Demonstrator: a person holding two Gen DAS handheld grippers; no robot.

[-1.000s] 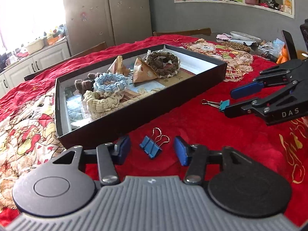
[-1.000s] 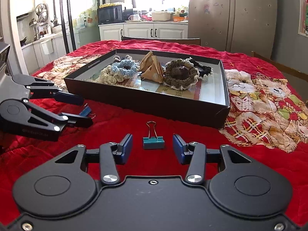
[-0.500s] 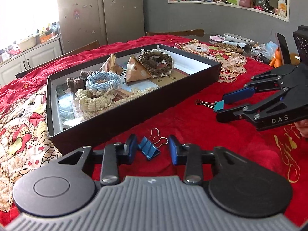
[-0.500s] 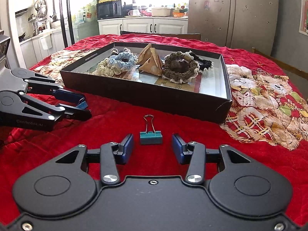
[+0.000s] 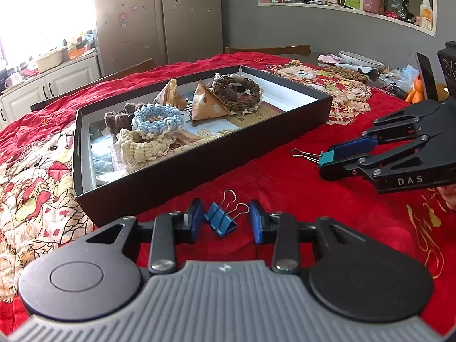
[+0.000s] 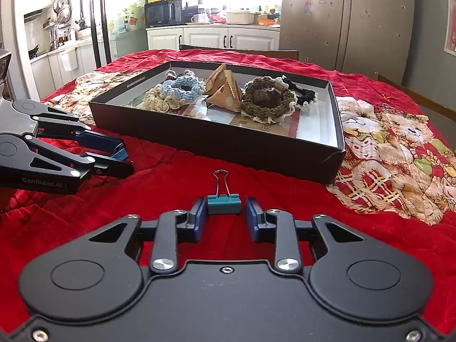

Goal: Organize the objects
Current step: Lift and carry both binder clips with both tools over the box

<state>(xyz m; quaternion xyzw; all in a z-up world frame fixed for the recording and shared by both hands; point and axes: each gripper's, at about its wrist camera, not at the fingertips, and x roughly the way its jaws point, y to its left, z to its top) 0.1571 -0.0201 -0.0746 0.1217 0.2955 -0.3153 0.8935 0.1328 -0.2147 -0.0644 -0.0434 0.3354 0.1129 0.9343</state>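
Both grippers have just been closing, each around a binder clip lying on the red cloth of the worktop in front of the box (image 5: 199,168).

Left gripper (image 5: 225,221): jaws narrowed around the blue clip (image 5: 221,221); slight gaps show, so no grip yet.

Right gripper (image 6: 223,213): jaws drawn in beside the teal clip (image 6: 224,200), with a sliver of cloth visible either side.

Judgement: both pickups are imminent.

Beyond, the box already holds crocheted rings and paper pyramids; the clips likely follow.
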